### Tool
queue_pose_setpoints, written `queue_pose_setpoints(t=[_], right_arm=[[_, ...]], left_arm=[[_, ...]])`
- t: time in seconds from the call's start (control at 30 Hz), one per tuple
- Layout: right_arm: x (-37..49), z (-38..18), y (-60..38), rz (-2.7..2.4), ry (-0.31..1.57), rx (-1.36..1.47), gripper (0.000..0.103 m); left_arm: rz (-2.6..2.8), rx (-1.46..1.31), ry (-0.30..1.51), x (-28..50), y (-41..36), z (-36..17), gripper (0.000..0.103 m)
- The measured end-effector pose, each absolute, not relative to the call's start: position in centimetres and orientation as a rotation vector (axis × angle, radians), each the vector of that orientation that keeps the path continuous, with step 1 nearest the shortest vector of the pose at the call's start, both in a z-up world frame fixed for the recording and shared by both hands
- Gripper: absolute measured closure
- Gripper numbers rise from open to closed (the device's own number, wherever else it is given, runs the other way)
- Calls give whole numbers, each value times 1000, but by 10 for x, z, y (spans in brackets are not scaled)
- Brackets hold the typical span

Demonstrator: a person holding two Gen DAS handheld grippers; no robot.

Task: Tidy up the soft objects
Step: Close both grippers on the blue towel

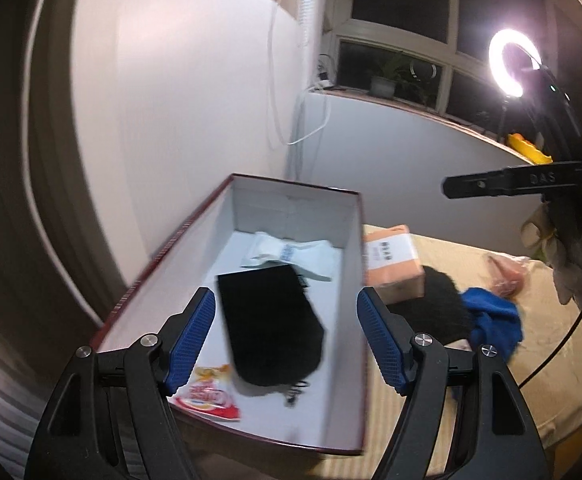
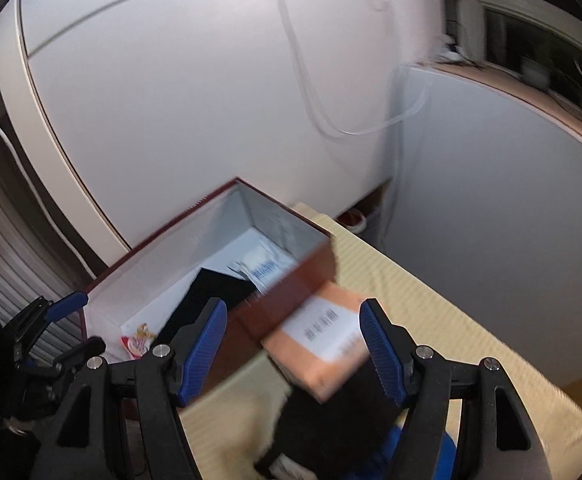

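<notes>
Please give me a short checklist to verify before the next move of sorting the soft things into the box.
1. Left gripper jaws open, nothing held: ok.
2. Right gripper jaws open, nothing held: ok.
3. Black pouch lies inside the box: ok.
4. Box has free floor for more: ok.
5. Blue cloth and black fuzzy item still outside on the table: not ok.
6. Orange pack soft or not: cannot tell.
</notes>
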State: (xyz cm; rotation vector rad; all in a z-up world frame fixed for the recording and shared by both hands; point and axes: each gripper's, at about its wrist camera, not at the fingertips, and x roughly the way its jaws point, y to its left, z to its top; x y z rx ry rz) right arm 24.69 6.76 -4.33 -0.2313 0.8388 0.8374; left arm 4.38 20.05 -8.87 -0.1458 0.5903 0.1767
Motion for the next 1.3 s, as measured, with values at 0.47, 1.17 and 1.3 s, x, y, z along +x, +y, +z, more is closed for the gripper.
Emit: queue_pose_setpoints(t=[0.47, 1.17, 1.3], right_arm=[[242, -76, -80, 695, 955, -114, 38], [282, -175, -64, 714, 1204, -194, 38], [281, -185, -67, 744, 1262, -164, 41]], left_arm=[[-50, -182, 671, 54, 109, -111, 30], [-253, -275, 897, 98, -6, -187, 30], [-256, -280, 905, 107, -11, -192, 32]])
